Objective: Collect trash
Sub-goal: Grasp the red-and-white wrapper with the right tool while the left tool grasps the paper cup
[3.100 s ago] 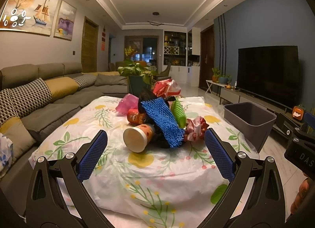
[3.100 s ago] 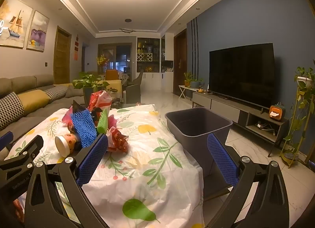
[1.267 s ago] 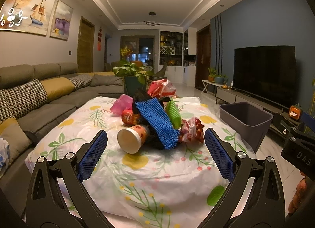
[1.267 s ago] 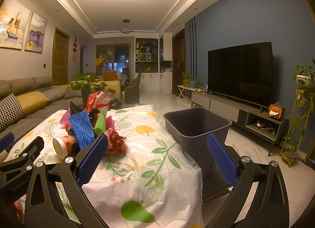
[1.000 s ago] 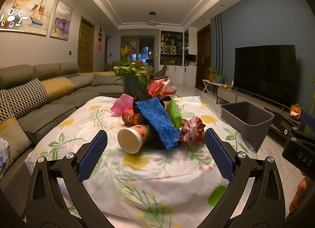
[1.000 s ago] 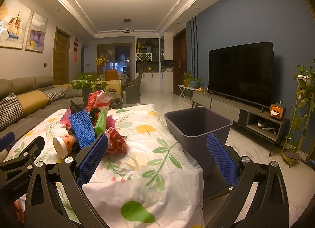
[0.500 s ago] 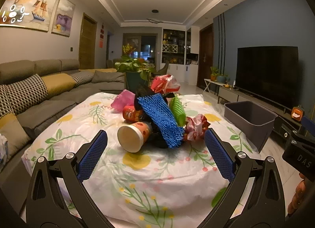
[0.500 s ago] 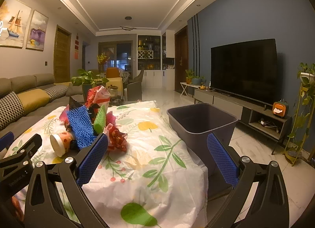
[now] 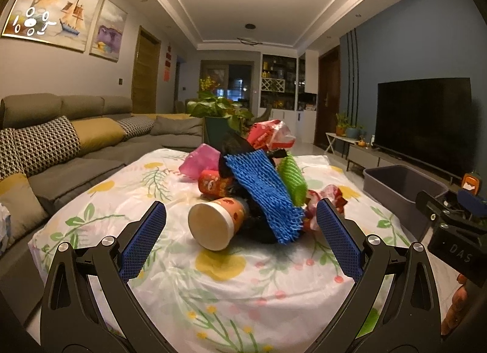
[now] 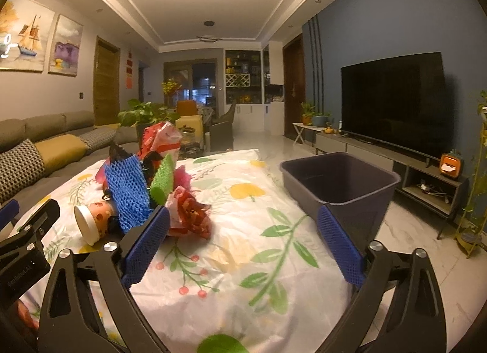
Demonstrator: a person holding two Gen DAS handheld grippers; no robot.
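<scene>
A heap of trash lies on the floral tablecloth (image 9: pixel 231 286): a tipped paper cup (image 9: pixel 214 223), blue foam netting (image 9: pixel 261 197), green netting (image 9: pixel 292 178), a red can (image 9: pixel 213 182), a pink bag (image 9: pixel 199 162), a red-and-white bag (image 9: pixel 269 136) and a crumpled red wrapper (image 10: pixel 190 216). My left gripper (image 9: pixel 240 241) is open, its pads on either side of the cup and short of it. My right gripper (image 10: pixel 242 245) is open over the cloth, its left pad next to the red wrapper. A grey bin (image 10: pixel 338 181) stands at the table's right edge.
A grey sofa (image 9: pixel 70 152) with cushions runs along the left. A potted plant (image 9: pixel 219 115) stands behind the heap. A TV (image 10: pixel 392 103) on a low console (image 10: pixel 404 167) fills the right wall. The right gripper's body (image 9: pixel 456 237) shows at the left view's right edge.
Both grippers have moved forward and lower toward the table; the trash heap and bin look larger and closer. Both stay open. Nothing on the table has moved.
</scene>
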